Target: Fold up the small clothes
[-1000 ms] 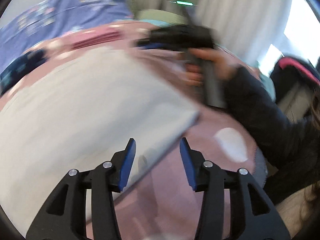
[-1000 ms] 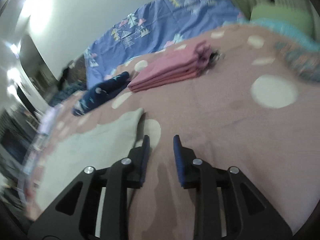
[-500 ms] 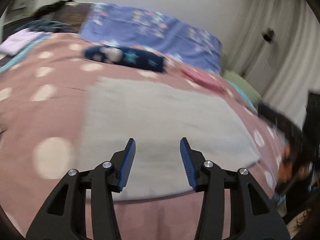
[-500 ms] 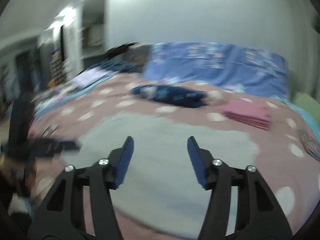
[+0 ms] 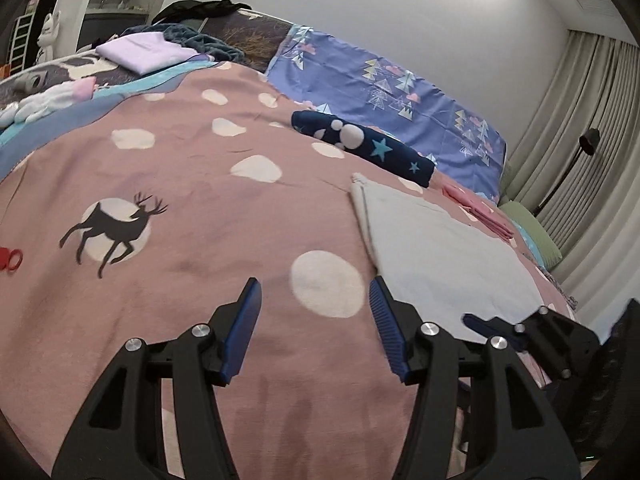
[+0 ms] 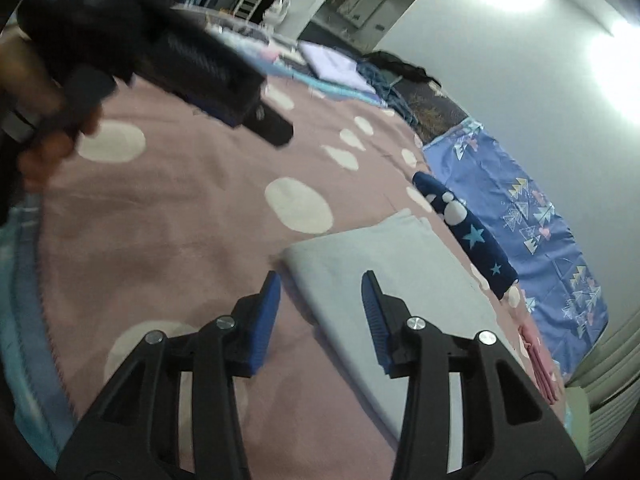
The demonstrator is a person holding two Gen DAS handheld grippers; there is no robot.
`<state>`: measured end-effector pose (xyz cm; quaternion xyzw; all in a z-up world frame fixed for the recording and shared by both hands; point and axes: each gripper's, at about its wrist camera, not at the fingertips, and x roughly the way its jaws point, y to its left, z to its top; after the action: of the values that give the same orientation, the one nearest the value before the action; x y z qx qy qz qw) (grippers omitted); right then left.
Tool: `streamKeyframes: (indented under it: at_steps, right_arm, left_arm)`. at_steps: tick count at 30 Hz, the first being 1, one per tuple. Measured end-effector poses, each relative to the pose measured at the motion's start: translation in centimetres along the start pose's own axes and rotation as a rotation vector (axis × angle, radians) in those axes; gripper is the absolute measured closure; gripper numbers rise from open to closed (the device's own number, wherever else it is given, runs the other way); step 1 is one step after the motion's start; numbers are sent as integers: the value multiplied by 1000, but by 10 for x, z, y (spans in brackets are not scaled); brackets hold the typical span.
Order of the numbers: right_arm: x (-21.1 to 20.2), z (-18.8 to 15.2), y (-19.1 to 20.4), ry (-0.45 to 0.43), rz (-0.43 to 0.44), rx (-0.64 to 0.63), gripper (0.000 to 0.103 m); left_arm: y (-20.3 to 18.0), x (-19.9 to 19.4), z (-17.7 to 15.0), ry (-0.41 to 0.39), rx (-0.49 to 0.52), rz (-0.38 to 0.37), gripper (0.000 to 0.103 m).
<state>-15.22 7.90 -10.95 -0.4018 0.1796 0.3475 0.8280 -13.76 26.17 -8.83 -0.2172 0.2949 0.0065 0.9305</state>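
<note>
A pale grey folded cloth (image 5: 436,256) lies flat on the pink spotted bedspread (image 5: 192,208). It also shows in the right wrist view (image 6: 384,276). My left gripper (image 5: 314,328) is open and empty, above the bedspread just left of the cloth's near corner. My right gripper (image 6: 320,316) is open and empty, its fingers on either side of the cloth's near left corner. The right gripper also shows at the lower right of the left wrist view (image 5: 532,332). The left gripper's body, in a hand, shows at the upper left of the right wrist view (image 6: 168,60).
A navy star-print bundle (image 5: 360,148) and a folded pink stack (image 5: 480,208) lie beyond the cloth. A blue patterned sheet (image 5: 384,92) covers the far end. A lilac folded cloth (image 5: 144,52) and a red ring (image 5: 10,260) lie at the left.
Both views have swung left across the bed. The grey cloth now lies to the right of my left gripper, and my right gripper has come down at its near corner. Both stay open.
</note>
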Motion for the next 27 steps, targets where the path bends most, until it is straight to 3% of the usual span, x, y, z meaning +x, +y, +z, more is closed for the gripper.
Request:
streamKeyframes:
  at_steps: [8, 11, 13, 17, 23, 27]
  right_arm:
    - [47, 7, 0, 102, -109, -27, 62]
    - [61, 15, -1, 126, -123, -17, 73]
    - [67, 19, 1, 138, -124, -24, 97]
    - [56, 21, -7, 93, -105, 21, 101]
    - [51, 21, -14, 94, -76, 91, 101]
    - [47, 26, -26, 91, -53, 156, 101]
  left_arm:
    - [14, 5, 3, 2, -9, -45, 46]
    - [19, 16, 9, 24, -38, -90, 46]
    - [19, 21, 17, 36, -47, -129, 46]
    - [4, 37, 44, 54, 15, -207, 46]
    - [-26, 127, 73, 246, 22, -384, 46]
    - [-43, 193, 78, 366, 15, -391, 46]
